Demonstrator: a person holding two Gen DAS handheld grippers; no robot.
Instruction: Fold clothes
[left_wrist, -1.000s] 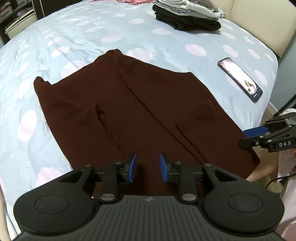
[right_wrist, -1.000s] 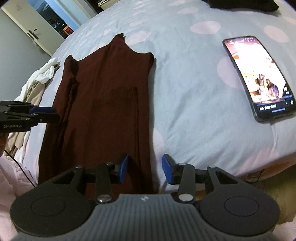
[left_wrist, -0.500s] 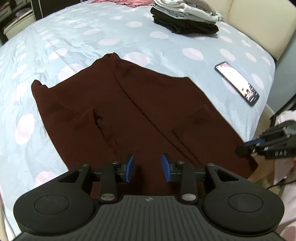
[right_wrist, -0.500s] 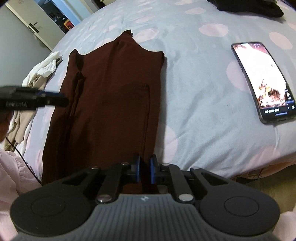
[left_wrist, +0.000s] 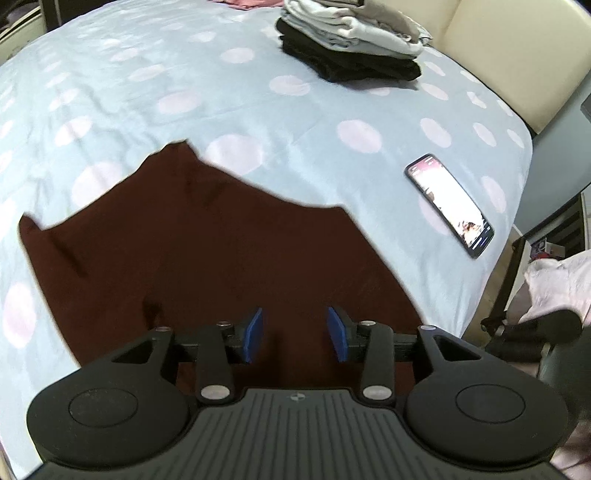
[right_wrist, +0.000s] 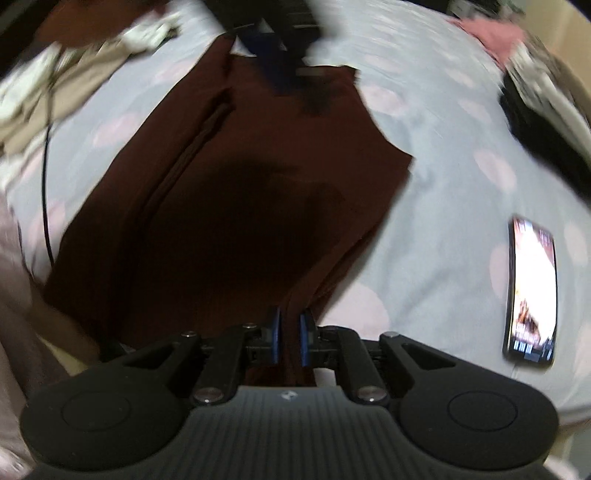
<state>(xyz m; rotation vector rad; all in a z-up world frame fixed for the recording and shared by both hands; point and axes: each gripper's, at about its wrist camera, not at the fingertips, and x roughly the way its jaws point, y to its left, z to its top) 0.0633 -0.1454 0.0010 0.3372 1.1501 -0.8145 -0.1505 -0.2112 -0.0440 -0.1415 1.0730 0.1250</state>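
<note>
since a second ago your right gripper (right_wrist: 289, 341) clamped the maroon garment's (left_wrist: 221, 258) edge near the phone (left_wrist: 450, 205), while your left gripper (left_wrist: 295, 334) is opening, empty, over it.

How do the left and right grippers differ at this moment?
The left gripper has its fingers apart and opening, pinching nothing, above the dark red garment. The right gripper has its fingers nearly together, clamped on a bunched edge of that garment. Both point down at the bed.
</note>
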